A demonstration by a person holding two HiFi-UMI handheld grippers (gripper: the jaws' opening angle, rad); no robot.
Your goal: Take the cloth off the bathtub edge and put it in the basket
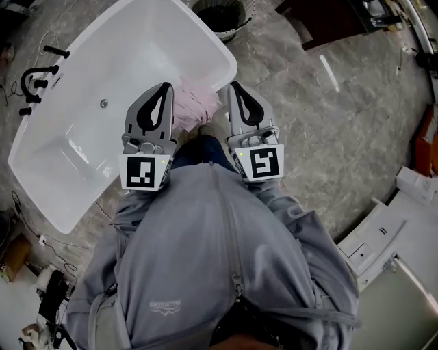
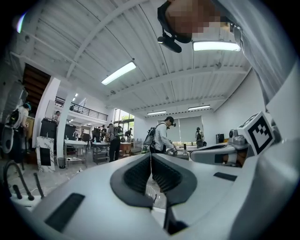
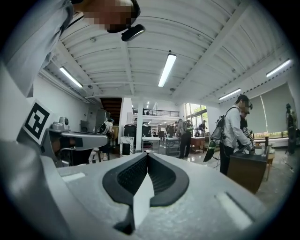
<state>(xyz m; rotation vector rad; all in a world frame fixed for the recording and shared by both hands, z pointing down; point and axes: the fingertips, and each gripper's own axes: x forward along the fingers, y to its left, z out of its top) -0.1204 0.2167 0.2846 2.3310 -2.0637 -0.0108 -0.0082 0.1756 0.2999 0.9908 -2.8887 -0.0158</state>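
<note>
A pink cloth [image 1: 194, 107] lies bunched over the near edge of the white bathtub [image 1: 82, 143], right in front of the person. My left gripper [image 1: 166, 88] is held over the tub's rim just left of the cloth, jaws shut with nothing in them. To the cloth's right, my right gripper [image 1: 232, 86] is shut and empty too. A dark round basket [image 1: 221, 15] stands on the floor beyond the tub's end. The left gripper [image 2: 151, 155] and right gripper [image 3: 147, 154] both point level into the room, so neither gripper view shows cloth, tub or basket.
A black tap set [image 1: 35, 78] stands at the tub's far side. Dark furniture [image 1: 328, 20] is at the top, a white unit [image 1: 387, 236] at the lower right. Cables [image 1: 27, 225] trail on the stone floor at the left. People work at tables [image 2: 161, 136] across the hall.
</note>
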